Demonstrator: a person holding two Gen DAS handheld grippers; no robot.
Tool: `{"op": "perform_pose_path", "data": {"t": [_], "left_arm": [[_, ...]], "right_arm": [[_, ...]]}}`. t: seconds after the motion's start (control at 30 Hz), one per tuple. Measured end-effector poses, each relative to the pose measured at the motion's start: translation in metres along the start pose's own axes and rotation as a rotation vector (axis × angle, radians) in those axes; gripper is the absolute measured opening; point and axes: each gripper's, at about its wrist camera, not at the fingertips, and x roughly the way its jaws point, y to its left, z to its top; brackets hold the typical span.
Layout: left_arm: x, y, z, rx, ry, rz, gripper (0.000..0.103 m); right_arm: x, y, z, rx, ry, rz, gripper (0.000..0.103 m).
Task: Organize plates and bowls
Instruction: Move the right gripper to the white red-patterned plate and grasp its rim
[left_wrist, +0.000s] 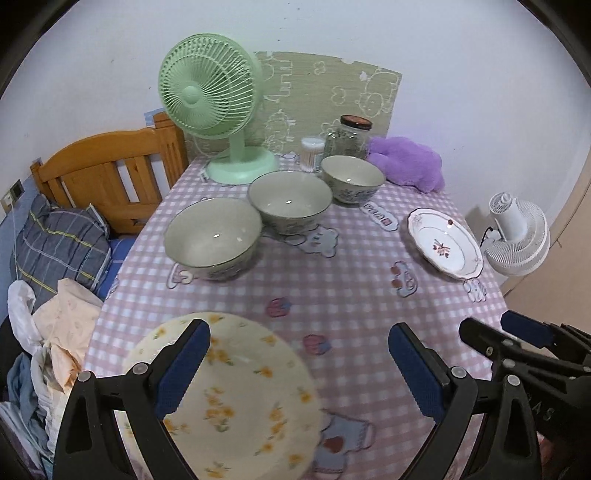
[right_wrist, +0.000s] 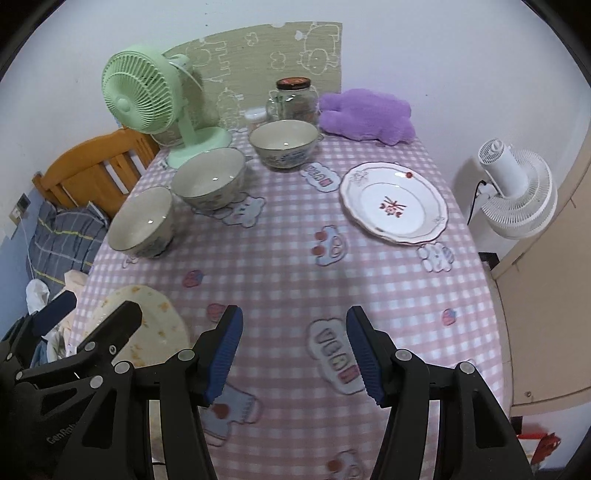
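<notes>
A cream plate with yellow flowers (left_wrist: 236, 398) lies at the near left corner of the table. My left gripper (left_wrist: 299, 365) hangs open above it, the left finger over the plate's rim and the right finger over bare cloth. Three grey-green bowls (left_wrist: 212, 236) (left_wrist: 290, 203) (left_wrist: 352, 177) stand in a diagonal row toward the back. At the right edge sits a white plate with a red flower (right_wrist: 395, 203). My right gripper (right_wrist: 295, 354) is open over the near middle of the cloth with nothing between its fingers. In the right wrist view the left gripper (right_wrist: 88, 314) shows over the cream plate (right_wrist: 159, 325).
A green fan (left_wrist: 207, 96), a glass jar (left_wrist: 349, 140), a small swab tub (left_wrist: 311, 153) and a purple plush (left_wrist: 410, 162) line the back of the pink checked tablecloth (left_wrist: 332, 288). A wooden headboard (left_wrist: 110, 173) and bedding lie left; a white fan (right_wrist: 517, 192) stands beyond the right edge.
</notes>
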Motion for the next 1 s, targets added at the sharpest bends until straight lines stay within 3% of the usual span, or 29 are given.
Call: {"op": "perform_pose_path", "data": {"t": [0.1, 0.53, 0.83, 1.0], "left_arm": [[0.004, -0.017, 0.003, 0.008, 0.0, 0.009, 0.098], [0.034, -0.088, 0.023, 0.018, 0.0, 0.054, 0.099], [0.067, -0.14, 0.041, 0.021, -0.003, 0.08, 0.099], [0.09, -0.155, 0.058, 0.029, 0.024, 0.088, 0.1]], "right_arm": [[0.005, -0.013, 0.005, -0.043, 0.029, 0.0, 0.062], [0.02, -0.091, 0.031, -0.051, -0.005, 0.061, 0.062], [0.054, -0.146, 0.062, -0.065, 0.035, 0.041, 0.062], [0.073, -0.175, 0.079, -0.014, 0.042, 0.051, 0.074]]}}
